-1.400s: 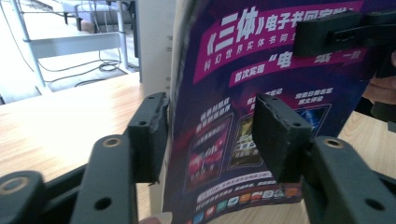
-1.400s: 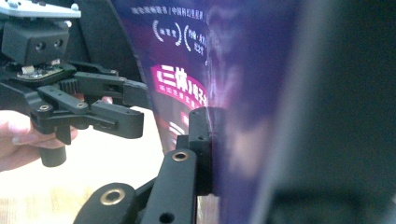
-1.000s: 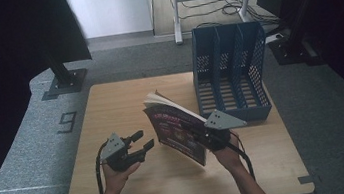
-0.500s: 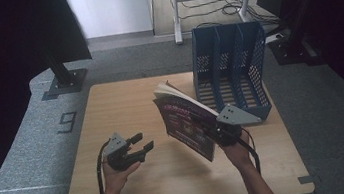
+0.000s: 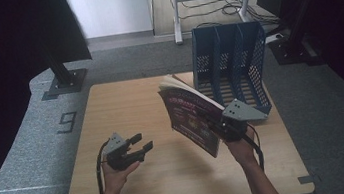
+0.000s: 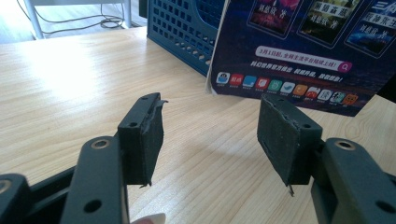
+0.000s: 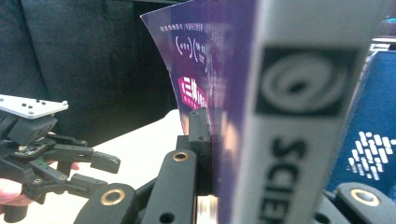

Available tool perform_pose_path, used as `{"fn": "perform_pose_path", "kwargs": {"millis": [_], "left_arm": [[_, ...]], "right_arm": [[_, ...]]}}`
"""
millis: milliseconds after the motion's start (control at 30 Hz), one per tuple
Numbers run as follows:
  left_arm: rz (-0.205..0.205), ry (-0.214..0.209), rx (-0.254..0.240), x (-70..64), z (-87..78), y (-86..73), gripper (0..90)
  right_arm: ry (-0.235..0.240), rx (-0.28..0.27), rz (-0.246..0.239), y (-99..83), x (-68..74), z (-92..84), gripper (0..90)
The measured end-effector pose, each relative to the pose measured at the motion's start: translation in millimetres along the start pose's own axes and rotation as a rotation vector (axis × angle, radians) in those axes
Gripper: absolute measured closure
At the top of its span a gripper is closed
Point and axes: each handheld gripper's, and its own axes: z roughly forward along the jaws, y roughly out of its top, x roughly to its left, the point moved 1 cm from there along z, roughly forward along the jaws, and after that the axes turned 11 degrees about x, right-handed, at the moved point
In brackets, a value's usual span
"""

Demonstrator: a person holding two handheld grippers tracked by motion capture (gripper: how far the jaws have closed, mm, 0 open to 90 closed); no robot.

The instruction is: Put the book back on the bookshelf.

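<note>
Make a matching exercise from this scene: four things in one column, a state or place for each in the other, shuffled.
1. magazine
2. left gripper
3. blue file rack
4. right gripper

a. stands at the table's far right
b. jaws apart, holding nothing
c. held upright, off the table
d. jaws clamped on the magazine

Pairs: 1-c, 2-b, 3-a, 4-d

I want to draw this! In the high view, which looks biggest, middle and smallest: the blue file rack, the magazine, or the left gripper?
1. Blue file rack
2. Magazine, slightly smaller, though it is tilted, so unsure
3. Left gripper, clearly smallest
</note>
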Motion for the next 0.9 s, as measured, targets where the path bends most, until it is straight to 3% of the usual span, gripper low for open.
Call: {"fn": "perform_pose_path", "kwargs": {"millis": [900], "left_arm": [[-0.018,0.006,-0.002,3.8,-2.8,-0.5,40.6]], "right_arm": [[-0.101,-0.054,0.032,24.1,-27.6,-14.4,81.7]]}}
